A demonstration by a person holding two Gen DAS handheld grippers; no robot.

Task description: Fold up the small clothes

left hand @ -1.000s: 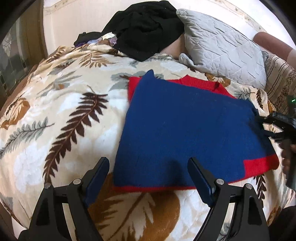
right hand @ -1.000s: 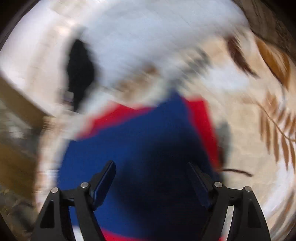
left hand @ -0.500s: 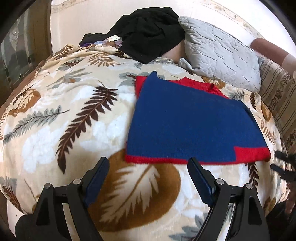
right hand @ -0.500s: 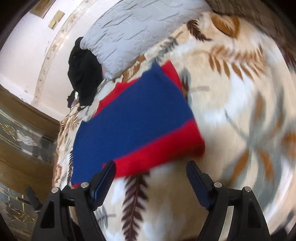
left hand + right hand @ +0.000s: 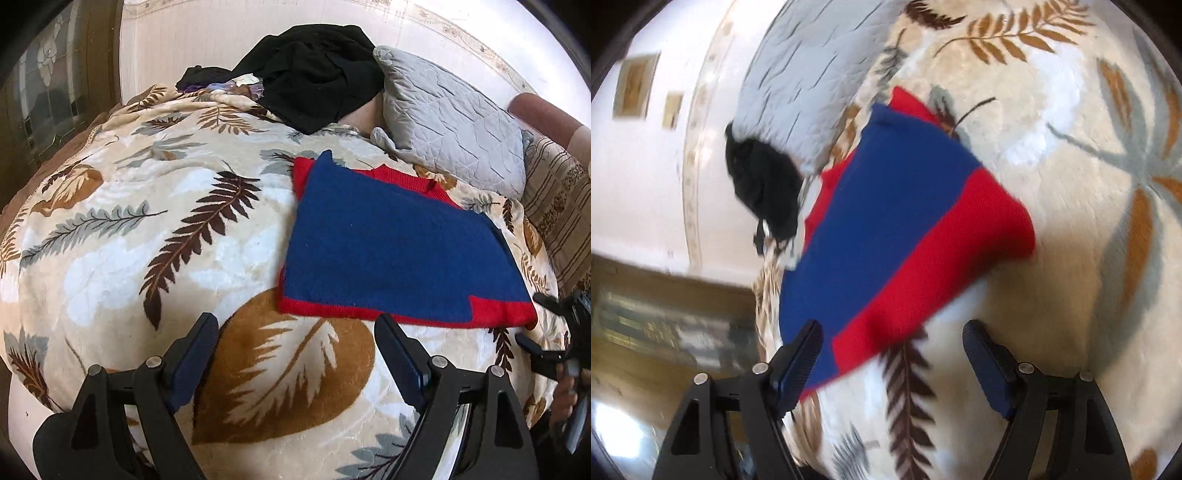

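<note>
- blue-and-red sweater (image 5: 399,254) is lying folded flat on the leaf-print blanket (image 5: 155,236), near the grey pillow (image 5: 454,122)
- left gripper (image 5: 295,363) and right gripper (image 5: 892,363) are both hanging wide open, gripping nothing

One folded sweater (image 5: 388,254), one grey pillow (image 5: 450,122), two hand-held grippers (image 5: 295,354)

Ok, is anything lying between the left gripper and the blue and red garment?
Nothing visible. Only bare leaf-print blanket lies between the open left gripper and the near red edge of the garment.
</note>
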